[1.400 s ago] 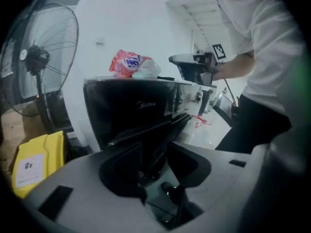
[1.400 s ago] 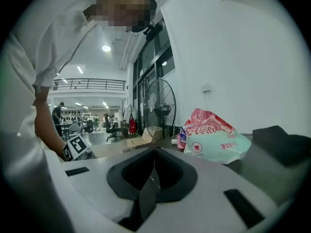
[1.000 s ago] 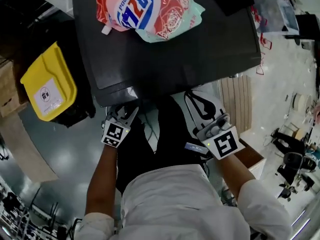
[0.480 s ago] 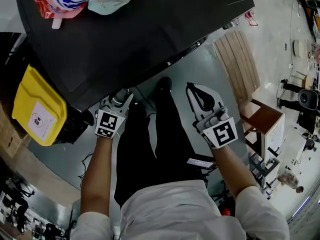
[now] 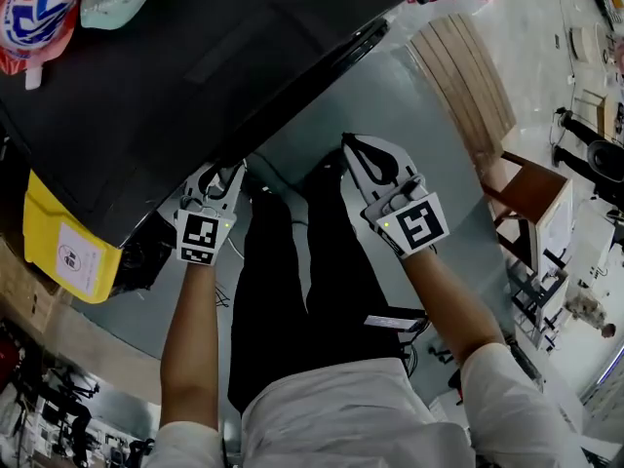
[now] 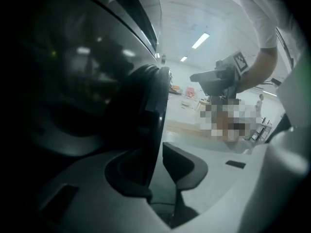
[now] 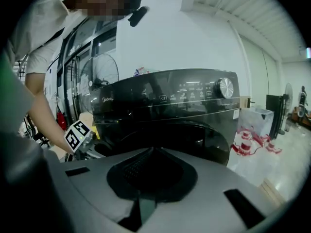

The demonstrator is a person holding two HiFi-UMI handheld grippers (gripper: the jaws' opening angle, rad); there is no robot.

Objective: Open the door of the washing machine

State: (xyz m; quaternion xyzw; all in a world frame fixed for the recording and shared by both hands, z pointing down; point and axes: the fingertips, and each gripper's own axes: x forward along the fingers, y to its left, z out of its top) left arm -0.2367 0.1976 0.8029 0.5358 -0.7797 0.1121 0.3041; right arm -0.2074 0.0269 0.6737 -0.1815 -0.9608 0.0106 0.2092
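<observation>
Door (image 6: 146,106) on washing machine (image 7: 165,101) front: rigid, hinged, latch probably stiff, so I'd pull at its rim. Left gripper (image 6: 154,159) gapes astride that rim, not pinching. Right gripper (image 7: 151,152) closed, empty, facing the machine's front.

**Your black front-loader and its round door**

Your washing machine (image 7: 146,108) is a glossy black front-loader standing upright; from your head view you look down on its flat dark top (image 5: 214,57). The control panel (image 7: 189,92) runs across the upper front, with 1 silver dial (image 7: 224,88) at its right end. Below it sits the round door (image 7: 204,140), dark and bulging. The left gripper view shows its thick black rim (image 6: 151,110) edge-on. You cannot tell whether it is latched.
</observation>
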